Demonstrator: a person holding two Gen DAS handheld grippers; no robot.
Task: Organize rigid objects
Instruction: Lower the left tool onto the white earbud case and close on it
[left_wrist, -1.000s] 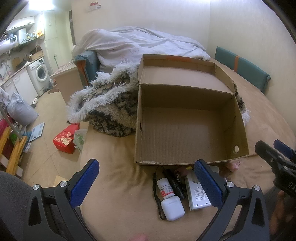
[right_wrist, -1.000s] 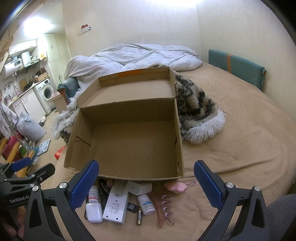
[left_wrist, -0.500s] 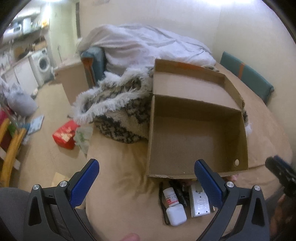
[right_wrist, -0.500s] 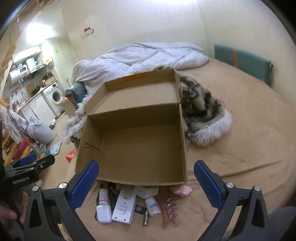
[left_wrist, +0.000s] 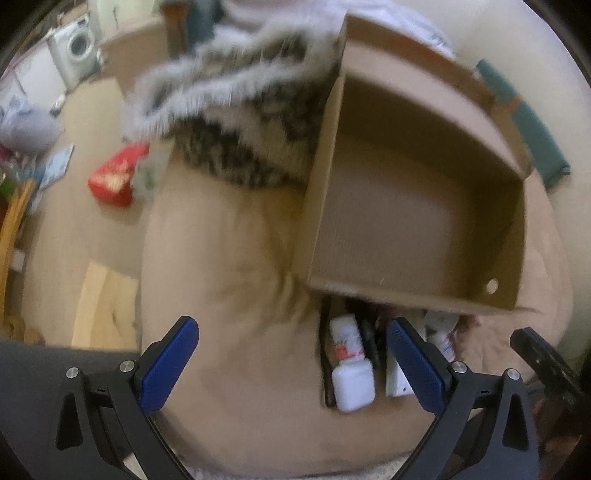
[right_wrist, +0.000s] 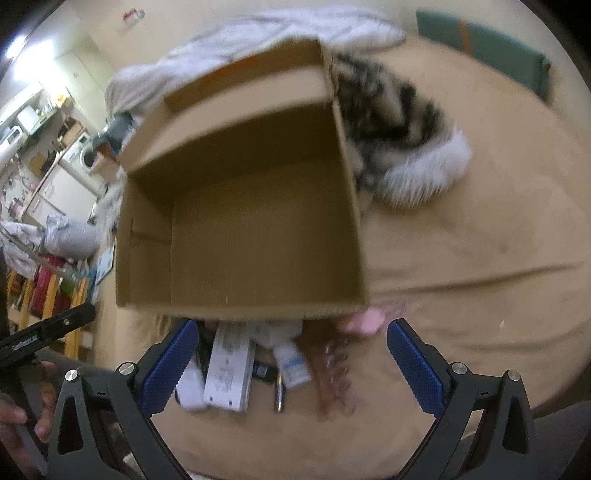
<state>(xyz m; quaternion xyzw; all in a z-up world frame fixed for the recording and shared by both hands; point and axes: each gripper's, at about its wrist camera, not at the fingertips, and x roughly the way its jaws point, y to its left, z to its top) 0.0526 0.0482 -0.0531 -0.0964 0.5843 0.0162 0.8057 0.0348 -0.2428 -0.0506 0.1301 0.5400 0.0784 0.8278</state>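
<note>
An open, empty cardboard box (left_wrist: 413, 221) (right_wrist: 255, 240) lies on the tan bed. Small objects lie in front of its near edge: a white earbud case (left_wrist: 352, 384), a white pill bottle (left_wrist: 345, 341) (right_wrist: 293, 363), a white remote (right_wrist: 229, 369), a battery (right_wrist: 279, 395), a pink item (right_wrist: 364, 321) and a translucent pink comb-like piece (right_wrist: 332, 373). My left gripper (left_wrist: 291, 365) is open, low over the bed left of the pile. My right gripper (right_wrist: 291, 363) is open, its jaws spanning the pile from above. Both views are blurred.
A furry black-and-white blanket (left_wrist: 236, 110) (right_wrist: 402, 140) lies behind the box. A white duvet (right_wrist: 295, 26) and a teal cushion (right_wrist: 484, 44) sit at the far side. A red bag (left_wrist: 114, 181) lies on the floor by the bed's left edge.
Both grippers have moved forward and down towards the bed, so the box and the pile look larger. Both stay open. No object has moved.
</note>
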